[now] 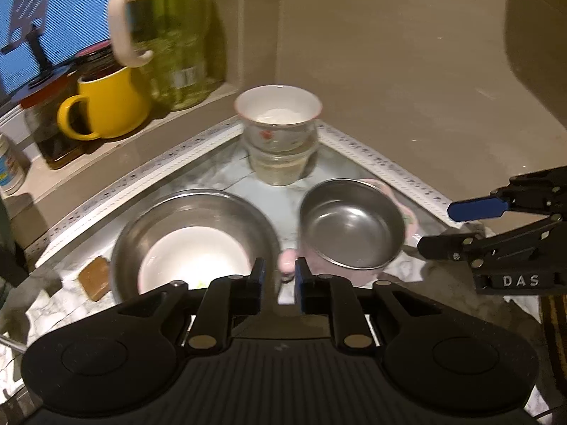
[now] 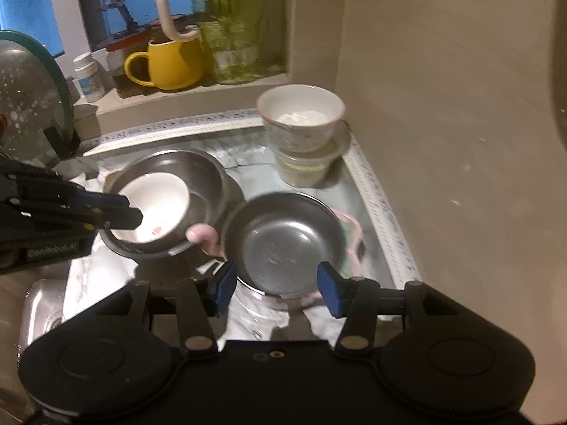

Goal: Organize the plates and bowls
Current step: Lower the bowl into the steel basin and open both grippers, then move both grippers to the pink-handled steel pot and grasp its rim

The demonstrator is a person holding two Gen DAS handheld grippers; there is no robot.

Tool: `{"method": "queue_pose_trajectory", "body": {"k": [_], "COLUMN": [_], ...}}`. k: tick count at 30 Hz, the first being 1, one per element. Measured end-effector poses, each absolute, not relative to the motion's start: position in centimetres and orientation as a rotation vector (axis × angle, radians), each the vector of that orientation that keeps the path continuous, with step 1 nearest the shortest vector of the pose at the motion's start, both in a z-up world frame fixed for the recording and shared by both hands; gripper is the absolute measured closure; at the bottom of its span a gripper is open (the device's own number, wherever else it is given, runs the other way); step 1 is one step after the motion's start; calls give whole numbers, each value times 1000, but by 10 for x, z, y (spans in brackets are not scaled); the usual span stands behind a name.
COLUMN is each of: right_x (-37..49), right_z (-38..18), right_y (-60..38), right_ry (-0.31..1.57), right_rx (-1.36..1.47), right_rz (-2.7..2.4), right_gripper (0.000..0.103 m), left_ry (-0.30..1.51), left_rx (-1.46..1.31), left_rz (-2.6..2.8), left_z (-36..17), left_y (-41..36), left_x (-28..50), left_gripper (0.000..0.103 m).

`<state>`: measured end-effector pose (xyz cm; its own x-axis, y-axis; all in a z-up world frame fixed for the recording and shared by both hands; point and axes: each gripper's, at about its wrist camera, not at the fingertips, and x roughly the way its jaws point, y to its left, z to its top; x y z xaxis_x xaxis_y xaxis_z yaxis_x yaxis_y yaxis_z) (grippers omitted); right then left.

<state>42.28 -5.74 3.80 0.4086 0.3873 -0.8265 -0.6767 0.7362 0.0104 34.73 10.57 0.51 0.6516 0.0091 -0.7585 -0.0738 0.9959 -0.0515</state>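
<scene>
A large steel bowl [image 1: 198,212] holds a white bowl [image 1: 191,258] on the marble counter; both also show in the right wrist view, the steel bowl [image 2: 209,173] and the white bowl [image 2: 156,212]. A smaller steel bowl [image 1: 351,225] [image 2: 283,244] sits on a pink plate [image 2: 349,228] with a pink handle [image 1: 287,260]. A floral cup [image 1: 278,120] [image 2: 301,117] is stacked on a clear container [image 1: 280,166] in the corner. My left gripper [image 1: 280,271] is narrowly open, empty, in front of the bowls. My right gripper [image 2: 276,283] is open around the small steel bowl's near rim.
A ledge behind holds a yellow mug [image 1: 106,106], a green pitcher [image 1: 177,35] and jars [image 2: 88,78]. A glass lid [image 2: 32,99] leans at the left. A sink [image 2: 42,315] lies at the lower left. Walls close the corner on the right.
</scene>
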Motion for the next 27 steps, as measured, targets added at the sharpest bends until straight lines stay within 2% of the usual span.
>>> {"method": "queue_pose_trajectory", "body": {"k": [1,3,5,8,9,11,13,14,18,27], "right_x": [422,421,420,420,421,422,423,424,435,459], "right_z": [37,35,32,28,26,22,18,16,6,-15], "right_y": [-62,-68,-75,-82,-84,-89,-92,-93,-96,-93], "right_ry": [934,939,946,959,962,969,970,970,1002,1041], "right_rx": [-348,-338,-327,-310,-305,-286,-267,-257,-196,-68], "right_rz": [679,664,651,638,633,621,609,602,561,472], "right_gripper": [52,52,51,50,49,37,24,22,20,22], "left_ry": [857,842,832,819,818,804,783,781,804,898], "left_rx": [-78,-68,-55,-56,-61,-63,-47,-39,-45,-75], "left_rz": [42,26,16,-3,-8,-13,-14,-20,-28,-43], "left_z": [5,6,6,7,7,8,9,8,1,-33], "left_y": [103,97,92,88,87,85,82,80,76,85], "left_x": [347,347,350,356,359,364,372,379,407,456], "left_gripper": [72,54,46,43,38,30,29,27,26,26]}}
